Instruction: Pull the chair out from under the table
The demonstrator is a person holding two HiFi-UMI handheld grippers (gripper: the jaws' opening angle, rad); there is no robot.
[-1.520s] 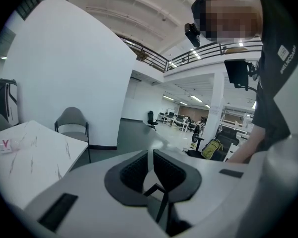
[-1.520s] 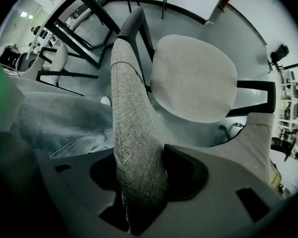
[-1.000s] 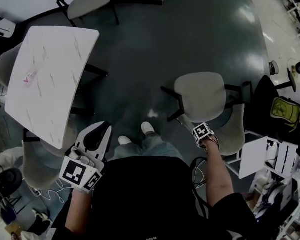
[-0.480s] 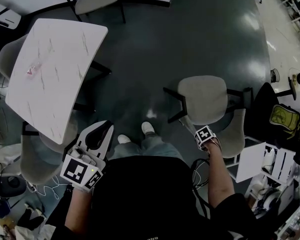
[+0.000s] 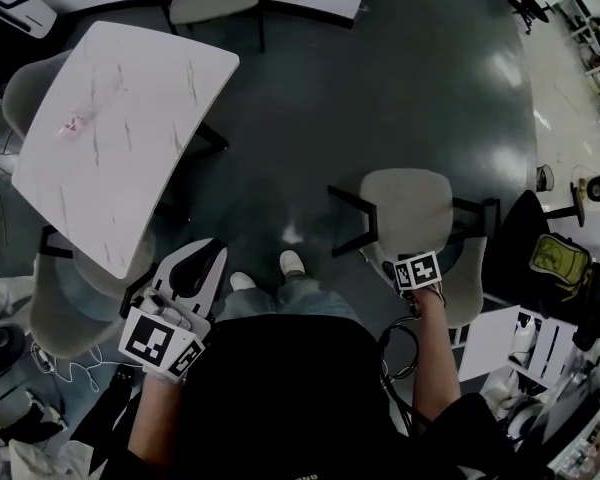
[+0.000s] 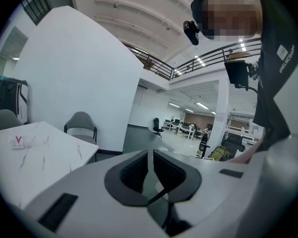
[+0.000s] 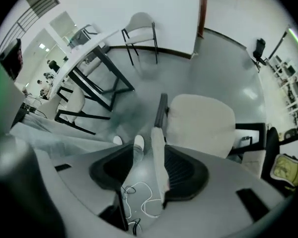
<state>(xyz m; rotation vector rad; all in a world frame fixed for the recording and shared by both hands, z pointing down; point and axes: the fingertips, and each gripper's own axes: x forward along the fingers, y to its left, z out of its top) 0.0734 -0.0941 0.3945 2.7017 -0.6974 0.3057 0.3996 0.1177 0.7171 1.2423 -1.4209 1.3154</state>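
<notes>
Between right gripper [image 7: 145, 151] jaws, chair backrest [image 7: 159, 157].

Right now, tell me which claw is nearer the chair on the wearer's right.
Right. The right claw is at the backrest of the chair, its top edge between the open jaws. The left claw is by the table, across the person's legs from the chair.

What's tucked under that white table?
A grey chair pokes out under the white table at its near edge, another chair at its left. The tabletop hides the rest.
</notes>
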